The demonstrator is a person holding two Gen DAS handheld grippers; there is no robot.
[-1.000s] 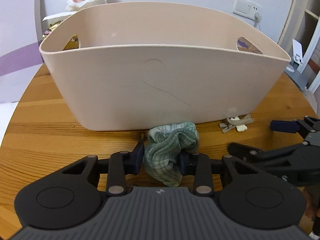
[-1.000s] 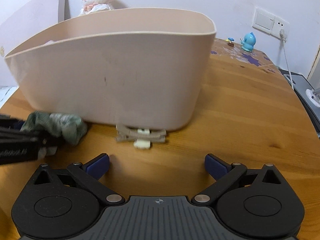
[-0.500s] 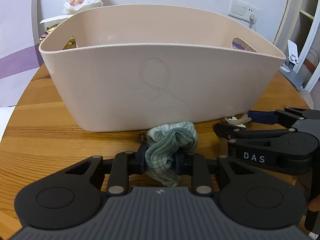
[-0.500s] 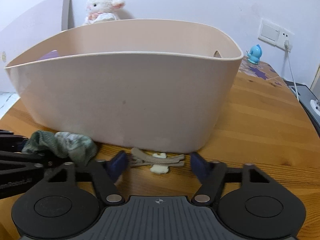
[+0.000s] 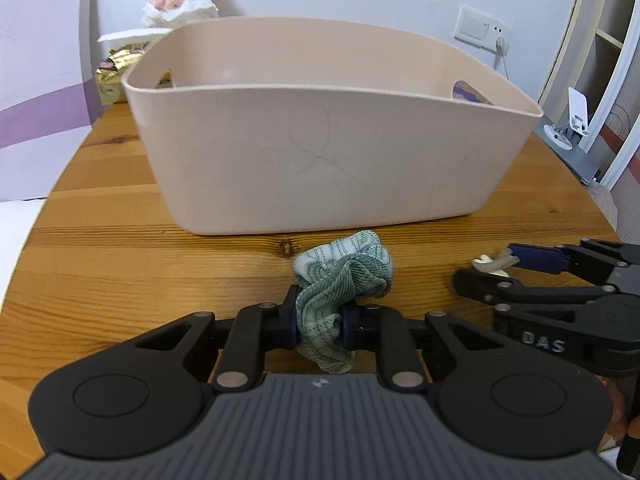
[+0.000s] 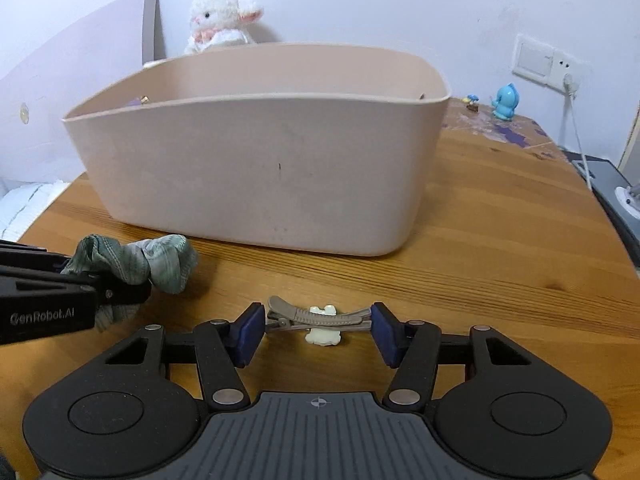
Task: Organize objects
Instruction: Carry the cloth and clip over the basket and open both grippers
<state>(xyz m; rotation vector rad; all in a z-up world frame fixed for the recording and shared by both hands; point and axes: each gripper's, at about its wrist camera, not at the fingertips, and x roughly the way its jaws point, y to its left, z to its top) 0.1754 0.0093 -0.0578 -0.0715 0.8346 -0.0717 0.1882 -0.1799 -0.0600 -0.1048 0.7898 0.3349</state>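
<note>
My left gripper (image 5: pixel 320 324) is shut on a green striped scrunchie (image 5: pixel 342 276), held just above the wooden table (image 5: pixel 120 264) in front of the beige plastic basket (image 5: pixel 320 160). From the right wrist view the scrunchie (image 6: pixel 160 260) bulges out of the left gripper (image 6: pixel 104 280) at the left. My right gripper (image 6: pixel 319 330) is shut on a grey-beige hair clip (image 6: pixel 320 316) with a cream charm, its blue pads pressing the clip's two ends. The basket (image 6: pixel 260 180) stands a short way behind. In the left wrist view the clip (image 5: pixel 490 266) shows between the right gripper's fingers (image 5: pixel 492 274).
A white plush lamb (image 6: pixel 220 20) sits behind the basket, with a gold wrapped item (image 5: pixel 116 76) at its back left. A blue figurine (image 6: pixel 506 102) and a plugged wall socket (image 6: pixel 568 80) are at the far right. A white phone stand (image 5: pixel 576 120) stands off the table's right edge.
My right gripper moved in and shut on the hair clip. Both grippers then drew back from the basket, carrying the clip and the scrunchie away from its base.
</note>
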